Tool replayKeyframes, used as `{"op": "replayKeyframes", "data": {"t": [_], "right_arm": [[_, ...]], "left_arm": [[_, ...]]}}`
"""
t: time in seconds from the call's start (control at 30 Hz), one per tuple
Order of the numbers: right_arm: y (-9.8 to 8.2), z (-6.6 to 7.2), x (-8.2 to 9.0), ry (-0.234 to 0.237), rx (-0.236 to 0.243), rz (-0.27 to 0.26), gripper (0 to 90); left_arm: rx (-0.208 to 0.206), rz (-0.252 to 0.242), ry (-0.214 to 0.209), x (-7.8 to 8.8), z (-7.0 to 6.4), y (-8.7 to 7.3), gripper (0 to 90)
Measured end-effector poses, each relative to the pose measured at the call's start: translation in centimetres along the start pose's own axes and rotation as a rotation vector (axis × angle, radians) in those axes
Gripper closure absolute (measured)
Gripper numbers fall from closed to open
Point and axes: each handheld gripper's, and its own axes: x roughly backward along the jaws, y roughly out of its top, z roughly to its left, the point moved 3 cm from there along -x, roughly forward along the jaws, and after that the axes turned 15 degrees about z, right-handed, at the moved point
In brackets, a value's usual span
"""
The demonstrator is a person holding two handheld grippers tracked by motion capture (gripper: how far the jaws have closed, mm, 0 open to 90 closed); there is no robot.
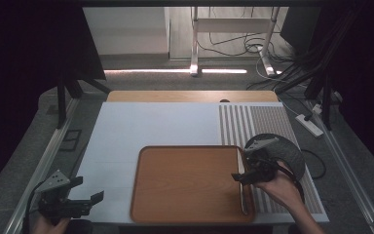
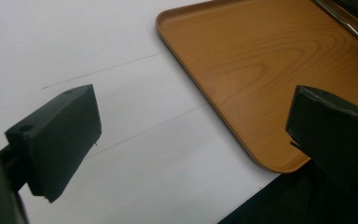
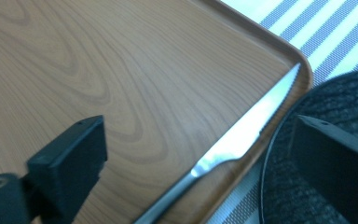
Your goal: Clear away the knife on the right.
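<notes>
A wood-grain tray (image 1: pixel 190 183) lies on the white table top (image 1: pixel 141 126), and a silver serrated knife (image 1: pixel 243 192) rests along the tray's right rim. My right gripper (image 1: pixel 240 173) hovers open over the knife, near a dark round plate (image 1: pixel 285 148). In the right gripper view the knife (image 3: pixel 251 126) runs diagonally between the spread jaws of my right gripper (image 3: pixel 200 154), on the tray (image 3: pixel 98 70) beside the plate (image 3: pixel 340 107). My left gripper (image 1: pixel 88 190) stands open and empty at the table's near left corner. The left gripper view has my left gripper (image 2: pixel 191 126) over white table beside the tray (image 2: pixel 261 70).
A grey-and-white striped placemat (image 1: pixel 265 124) lies under the plate at the right. A bare wooden strip (image 1: pixel 190 96) edges the table's far side. Metal rails (image 1: pixel 44 161) run along both sides, with stands and cables on the floor beyond.
</notes>
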Motion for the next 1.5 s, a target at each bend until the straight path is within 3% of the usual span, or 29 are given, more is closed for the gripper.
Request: {"op": "replayKeyframes", "data": {"t": [0.07,0.57,1.13,1.5], "right_arm": [[-0.3,-0.1,0.1,0.004,-0.002,-0.007,0.2],[-2.3,-0.5,0.6,-0.013,-0.034,-0.035,0.0],[-5.1,-1.0,2.3,-0.045,-0.102,-0.099,0.0],[-7.0,-1.1,2.9,-0.058,-0.143,-0.11,0.0]], "left_arm": [[0.0,0.001,0.0,0.0,0.0,0.0,3.2],[0.001,-0.001,-0.001,0.0,0.0,0.0,3.2],[0.0,0.002,0.002,0.0,0.0,0.0,3.2],[0.001,0.005,0.004,0.0,0.0,0.0,3.2]]}}
